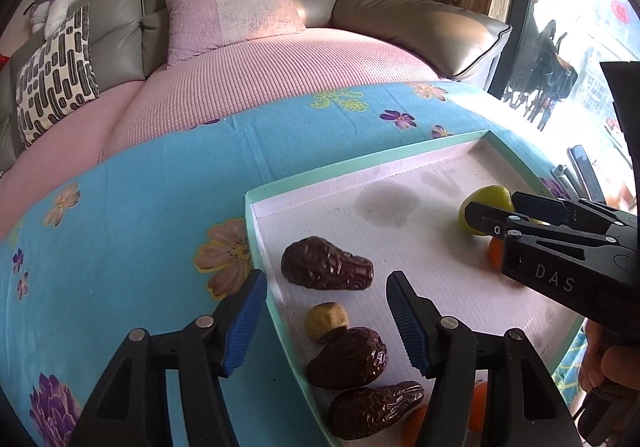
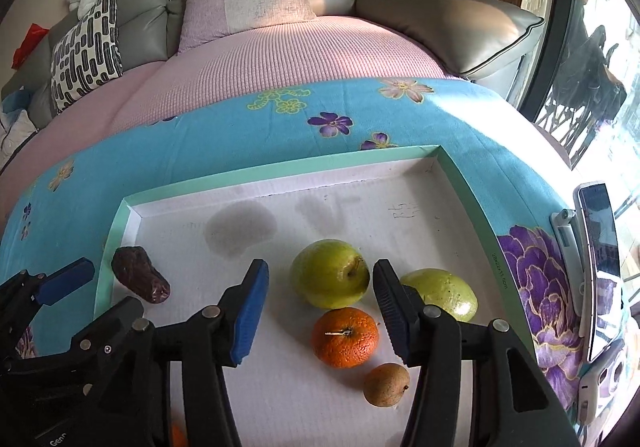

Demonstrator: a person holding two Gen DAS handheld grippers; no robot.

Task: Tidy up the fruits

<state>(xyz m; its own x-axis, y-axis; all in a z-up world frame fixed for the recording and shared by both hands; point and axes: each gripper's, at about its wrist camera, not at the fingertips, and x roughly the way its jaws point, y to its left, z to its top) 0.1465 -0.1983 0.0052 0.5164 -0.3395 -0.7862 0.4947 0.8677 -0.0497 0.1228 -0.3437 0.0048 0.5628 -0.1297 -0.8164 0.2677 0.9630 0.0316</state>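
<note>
A white tray with a mint-green rim [image 1: 360,167] [image 2: 280,169] lies on a blue floral cloth. My left gripper [image 1: 328,323] is open over the tray's left edge. Beneath it lie three wrinkled brown dates [image 1: 326,269] [image 1: 348,357] [image 1: 376,411] and a small tan round fruit [image 1: 326,321]. My right gripper [image 2: 320,311] [image 1: 496,209] is open above a green apple [image 2: 330,273] [image 1: 486,203] and an orange [image 2: 345,337]. A second green fruit [image 2: 444,293] lies just right of its right finger. A small brown fruit [image 2: 386,385] sits nearer. Neither gripper holds anything.
A phone on a stand [image 2: 596,267] stands right of the tray. Behind the cloth is a pink-covered grey sofa [image 1: 280,67] with a pink pillow [image 1: 232,3] and a patterned cushion [image 1: 56,83]. A dark stain [image 2: 240,227] marks the tray's far half. A hand [image 1: 608,363] holds the right gripper.
</note>
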